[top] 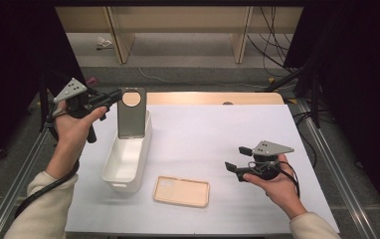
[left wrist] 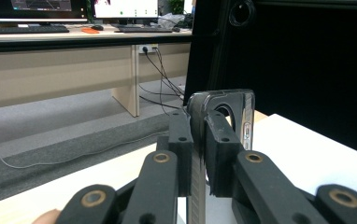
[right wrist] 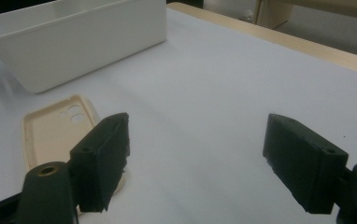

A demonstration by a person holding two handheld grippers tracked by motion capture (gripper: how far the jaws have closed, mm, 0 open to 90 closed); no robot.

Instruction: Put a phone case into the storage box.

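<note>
A dark grey phone case (top: 131,113) with a round camera hole hangs upright over the far end of the white bin (top: 113,172). My left gripper (top: 114,97) is shut on its top left edge; in the left gripper view the case (left wrist: 223,109) stands edge-on, pinched between the jaws of the gripper (left wrist: 198,154). A beige phone case (top: 181,191) lies flat on the white mat, inside up, near the front. My right gripper (top: 237,158) hovers open to the right of it, nothing between its jaws. In the right gripper view (right wrist: 195,163) the beige case (right wrist: 55,133) lies by the left jaw.
The white bin (right wrist: 78,35) stands lengthwise at the left of the white mat (top: 218,144). A wooden table edge (top: 213,98) runs along the back. Metal rails flank both sides. Desks and cables lie on the floor beyond.
</note>
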